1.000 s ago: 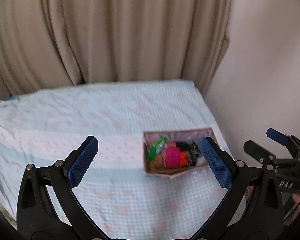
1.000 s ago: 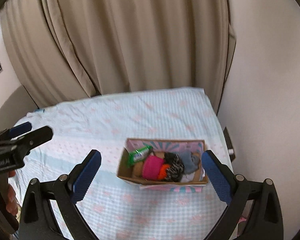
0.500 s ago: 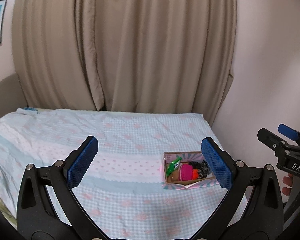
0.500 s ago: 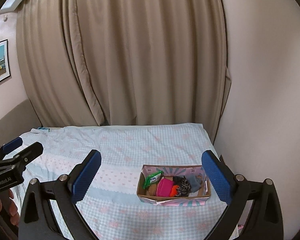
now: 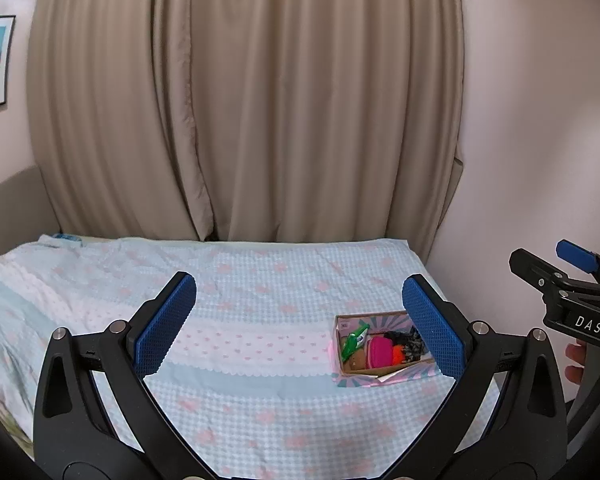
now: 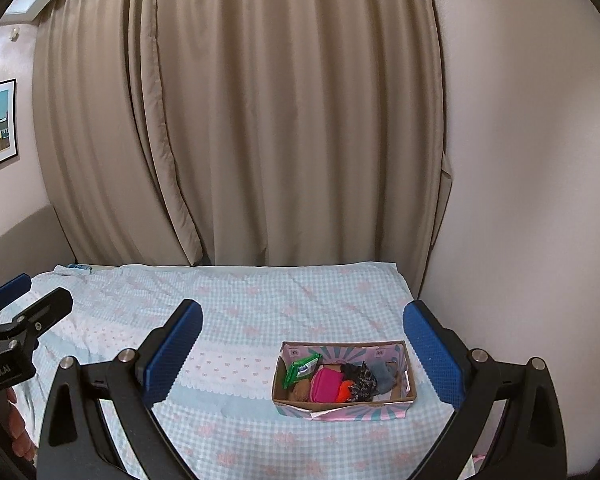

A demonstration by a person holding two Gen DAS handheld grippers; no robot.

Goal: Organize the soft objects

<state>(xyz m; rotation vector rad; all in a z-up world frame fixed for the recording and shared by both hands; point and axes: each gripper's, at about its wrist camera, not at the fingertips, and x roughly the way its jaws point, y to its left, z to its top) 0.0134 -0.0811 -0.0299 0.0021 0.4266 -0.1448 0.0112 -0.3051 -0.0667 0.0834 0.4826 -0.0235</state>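
Your box [image 6: 342, 378] of soft things sits on the bed [image 6: 260, 304], close to its right edge and toward the near end, with its long axis running across the bed, left to right. Inside, from left to right, lie a green packet [image 6: 301, 368], a pink pouch [image 6: 325, 384], something orange, a dark patterned cloth [image 6: 360, 378] and a grey cloth [image 6: 382, 374].

Both of your tongs hang well above and back from the bed. Your right tongs [image 6: 300, 354] are spread wide and hold nothing; the box lies ahead and below, between the two blue pads and nearer the right one. Your left tongs [image 5: 300, 326] are equally wide and empty, and from them the box lies off to the right, partly behind the right pad. So I judge your right hand the nearer and squarer to the box, should the next move go there.

The right wrist view shows the whole box, including the grey cloth at its right end; the left wrist view hides that end behind a pad. The rest of the bed shows no loose items, so the sorting looks nearly finished.
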